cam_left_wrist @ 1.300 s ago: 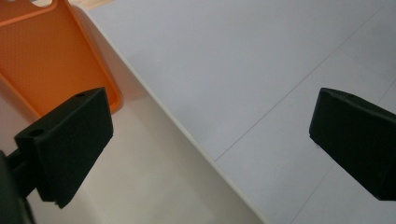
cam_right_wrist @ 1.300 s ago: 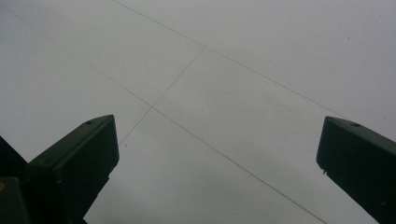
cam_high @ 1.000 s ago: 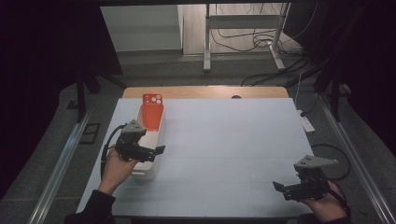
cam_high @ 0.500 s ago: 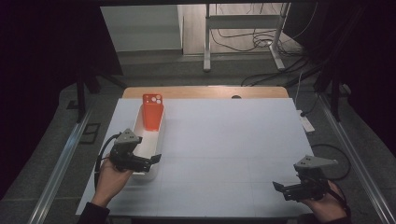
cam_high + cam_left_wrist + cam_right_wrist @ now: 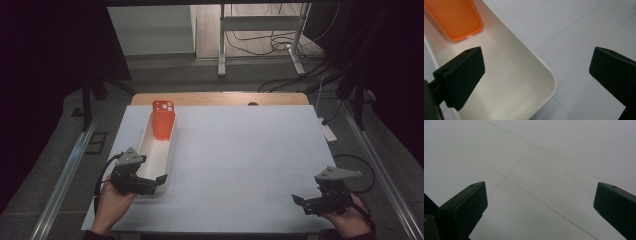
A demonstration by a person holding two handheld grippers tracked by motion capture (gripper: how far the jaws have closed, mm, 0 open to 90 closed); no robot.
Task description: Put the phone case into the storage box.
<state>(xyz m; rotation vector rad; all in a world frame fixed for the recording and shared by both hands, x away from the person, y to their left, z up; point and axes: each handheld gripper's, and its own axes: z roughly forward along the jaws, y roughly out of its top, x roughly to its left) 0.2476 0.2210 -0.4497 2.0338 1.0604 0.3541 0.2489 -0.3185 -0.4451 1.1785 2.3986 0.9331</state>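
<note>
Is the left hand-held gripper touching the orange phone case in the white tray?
Apart. The left gripper view shows the left hand-held gripper open, with bare tray floor between its jaw and the orange phone case.

Your table sits lit in a dark room.

You look down on a white tabletop (image 5: 240, 150) ruled with faint grid lines; a wooden edge (image 5: 220, 98) runs along its far side. Grey floor (image 5: 165, 72) surrounds it, with metal rails (image 5: 65, 172) on both sides. Beyond, a metal stand (image 5: 260, 35) rises over loose cables (image 5: 280, 47), beside a pale wall panel (image 5: 150, 30). Black drapes, possibly curtains (image 5: 50, 50), close in left and right. A white power strip (image 5: 328, 132) lies on the floor.
</note>
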